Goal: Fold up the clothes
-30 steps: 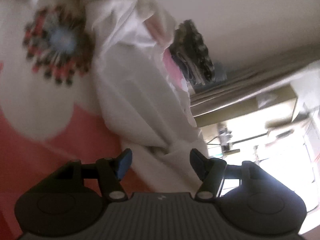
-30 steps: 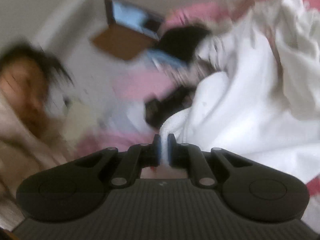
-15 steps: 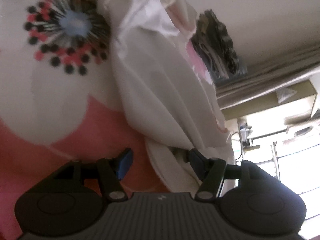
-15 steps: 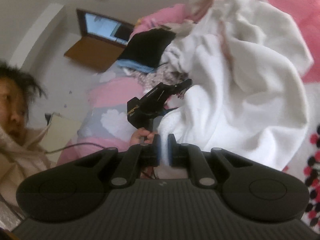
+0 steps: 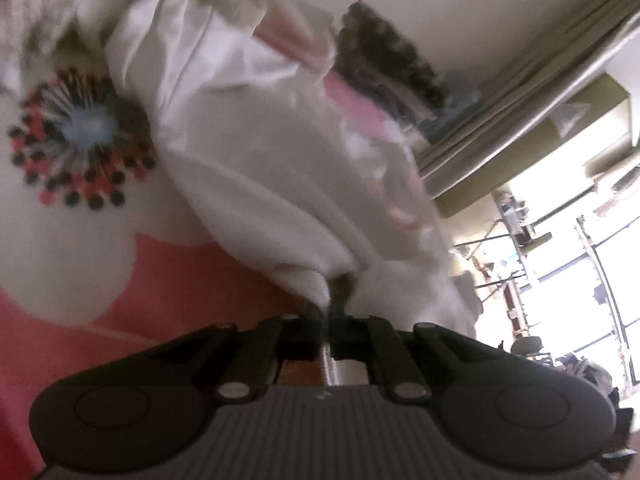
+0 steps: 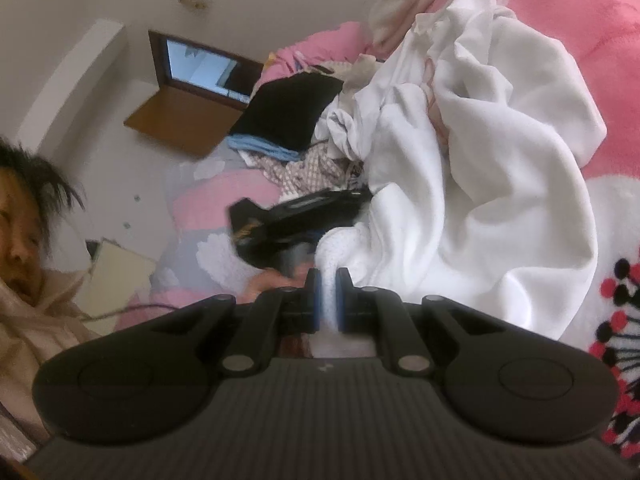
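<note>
Now the left gripper (image 5: 325, 314) has its jaws squeezed tight on a bunched edge of the white garment (image 5: 280, 176). The right gripper (image 6: 327, 300) pinches another thick fold of it, jaws nearly together. The garment lies crumpled on a pink bed cover (image 5: 168, 280) with a big flower print (image 5: 80, 136), beside a clothes pile (image 6: 288, 120).

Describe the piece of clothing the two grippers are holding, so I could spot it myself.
On the pink bedspread with the big flower print lies a clothes heap. The white garment is its largest piece, plain and crumpled, pinched by both grippers, unlike the black and checked pieces beside it.
</note>
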Tool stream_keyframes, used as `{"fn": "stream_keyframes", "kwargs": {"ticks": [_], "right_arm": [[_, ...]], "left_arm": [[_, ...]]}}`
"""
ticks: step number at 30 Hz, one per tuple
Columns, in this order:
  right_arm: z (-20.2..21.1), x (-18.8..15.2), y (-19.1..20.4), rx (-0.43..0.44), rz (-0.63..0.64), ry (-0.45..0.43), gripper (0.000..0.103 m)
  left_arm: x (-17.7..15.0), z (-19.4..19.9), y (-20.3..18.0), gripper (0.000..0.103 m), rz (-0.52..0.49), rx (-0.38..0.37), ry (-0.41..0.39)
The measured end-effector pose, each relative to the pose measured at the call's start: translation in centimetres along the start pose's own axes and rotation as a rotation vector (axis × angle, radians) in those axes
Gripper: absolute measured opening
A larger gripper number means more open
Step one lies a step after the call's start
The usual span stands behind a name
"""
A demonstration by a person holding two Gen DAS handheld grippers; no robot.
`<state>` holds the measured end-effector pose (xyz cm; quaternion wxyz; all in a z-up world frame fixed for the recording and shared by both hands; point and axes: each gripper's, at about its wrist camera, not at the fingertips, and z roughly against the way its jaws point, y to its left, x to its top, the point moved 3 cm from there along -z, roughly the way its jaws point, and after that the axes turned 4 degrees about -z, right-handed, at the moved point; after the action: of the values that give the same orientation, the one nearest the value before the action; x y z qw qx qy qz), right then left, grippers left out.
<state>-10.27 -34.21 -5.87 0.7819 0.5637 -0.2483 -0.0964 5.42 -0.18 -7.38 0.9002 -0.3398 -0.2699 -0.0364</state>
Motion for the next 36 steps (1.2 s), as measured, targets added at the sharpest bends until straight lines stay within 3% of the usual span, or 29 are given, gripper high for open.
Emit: {"fn": "stream_keyframes", "kwargs": {"ticks": [4,9,13,16,17,19,21,25,27,31,34,35,36], "right_arm": [[-0.9,-0.1,0.9,-0.039,0.099,0.113,0.006],[-4.0,-1.0,2.0,-0.074,0.236,0.324,0.006],[-7.0,-3.0,1.6,-0.200,0.364,0.547,0.006],[-8.2,-4.4,1.2,-0.276,0.425,0.654,0.007],[-8.3,-4.6,1.2,-0.288,0.434,0.670,0.007],[-8.3,-4.7,1.5,-0.303,0.447,0.677,0.007],[-8.1,-4.7,1.8,-0.308,0.450,0.669,0.007],[-7.7,-4.8,2.1,-0.326,0.448,0.656,0.007],[-7.6,-4.9,2.0,-0.331,0.445,0.650,0.007],[-8.0,-5.2,1.7,-0.338,0.450,0.649,0.007],[-7.8,-5.1,1.4,-0.335,0.449,0.643,0.007],[-7.7,-5.1,1.3,-0.332,0.447,0.639,0.007],[-7.6,-5.1,1.3,-0.330,0.445,0.633,0.007]], "left_arm": [[-1.0,4.3,-0.6,0.004,-0.035,0.004,0.035],[-4.4,7.3,1.1,0.004,-0.044,0.065,0.150],[-8.0,7.3,3.1,0.004,-0.009,0.110,0.271],[-9.2,7.1,3.2,0.005,-0.049,0.116,0.304],[-9.1,7.1,3.0,0.006,-0.068,0.113,0.312],[-8.5,7.4,2.7,0.021,-0.084,0.086,0.312],[-7.5,8.3,2.1,0.048,-0.115,0.050,0.299],[-5.1,10.2,1.0,0.056,-0.205,0.031,0.237],[-3.8,10.4,0.9,0.070,-0.217,0.052,0.186],[-1.9,8.8,1.5,0.073,-0.195,0.102,0.102],[-1.5,6.9,1.9,0.082,-0.218,0.150,0.086],[-1.6,6.8,1.9,0.081,-0.217,0.159,0.099],[-1.7,6.7,1.8,0.072,-0.217,0.167,0.111]]}}
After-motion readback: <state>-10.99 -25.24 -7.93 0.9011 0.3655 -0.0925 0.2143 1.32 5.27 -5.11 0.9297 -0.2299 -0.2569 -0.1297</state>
